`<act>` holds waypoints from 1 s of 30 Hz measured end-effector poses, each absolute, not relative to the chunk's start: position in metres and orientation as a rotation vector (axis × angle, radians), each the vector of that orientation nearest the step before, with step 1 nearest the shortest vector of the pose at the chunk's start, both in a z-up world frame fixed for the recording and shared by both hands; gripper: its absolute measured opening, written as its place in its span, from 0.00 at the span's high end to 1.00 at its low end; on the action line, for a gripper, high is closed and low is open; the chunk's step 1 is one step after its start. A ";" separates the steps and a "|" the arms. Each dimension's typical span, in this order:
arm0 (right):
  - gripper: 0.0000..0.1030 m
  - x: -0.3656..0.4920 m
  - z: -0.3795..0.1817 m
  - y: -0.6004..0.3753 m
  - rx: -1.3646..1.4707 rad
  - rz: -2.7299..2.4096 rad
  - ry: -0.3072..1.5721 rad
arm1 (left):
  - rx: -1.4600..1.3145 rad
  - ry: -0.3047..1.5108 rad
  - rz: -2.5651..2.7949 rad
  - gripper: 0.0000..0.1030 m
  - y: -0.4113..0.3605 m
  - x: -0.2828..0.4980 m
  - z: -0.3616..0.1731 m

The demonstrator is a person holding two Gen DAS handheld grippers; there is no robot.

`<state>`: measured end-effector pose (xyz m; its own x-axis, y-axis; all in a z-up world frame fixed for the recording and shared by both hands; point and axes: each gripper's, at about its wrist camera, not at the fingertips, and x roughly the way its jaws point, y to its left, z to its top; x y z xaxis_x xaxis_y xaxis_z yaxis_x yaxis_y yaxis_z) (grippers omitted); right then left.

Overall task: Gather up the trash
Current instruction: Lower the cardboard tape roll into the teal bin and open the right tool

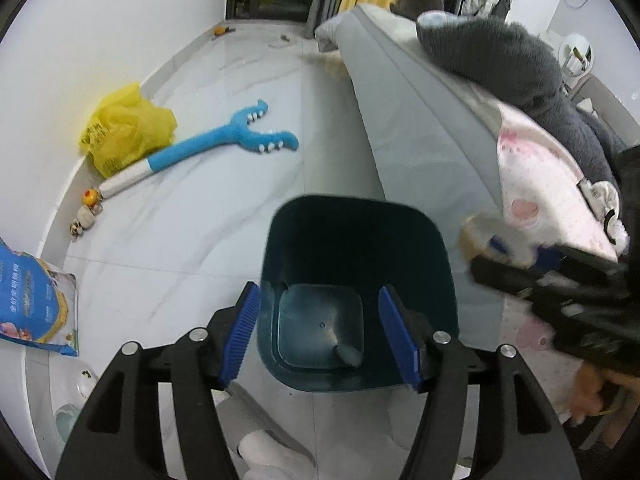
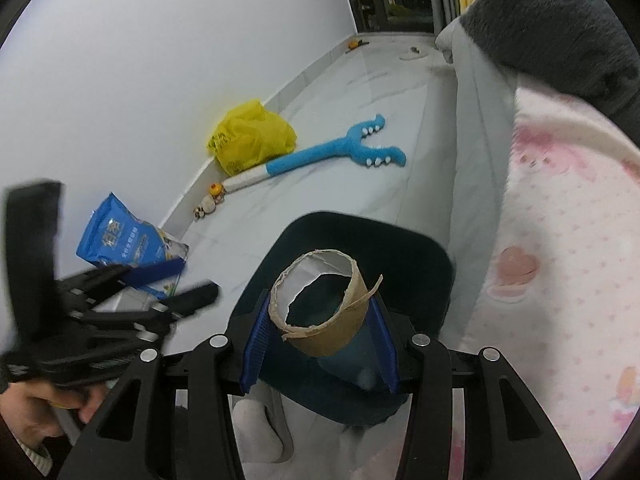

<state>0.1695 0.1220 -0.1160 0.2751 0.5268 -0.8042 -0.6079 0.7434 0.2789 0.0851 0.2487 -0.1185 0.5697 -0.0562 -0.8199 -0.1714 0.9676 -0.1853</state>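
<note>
A torn cardboard roll was held in the right claw over the bin; the left claw was spread wide, the bin's far rim at 12 o'clock blurred.

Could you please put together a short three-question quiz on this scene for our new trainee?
1. True or false: the right hand-held gripper grips a torn brown cardboard tube.
2. What is directly below that tube? A) the crumpled yellow plastic bag B) the dark teal plastic bin C) the blue printed pouch
3. Fill in: the left hand-held gripper is ____ and holds nothing.

Key: 1 true; 2 B; 3 open.
</note>
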 end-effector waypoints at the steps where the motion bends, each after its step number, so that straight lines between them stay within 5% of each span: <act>1: 0.54 0.170 -0.119 0.125 -0.093 0.763 1.052 | -0.260 0.955 0.068 0.37 0.250 0.085 -0.115; 30: 0.54 0.174 -0.201 0.173 -0.185 0.701 1.224 | -0.205 0.732 0.043 0.56 0.267 0.054 -0.037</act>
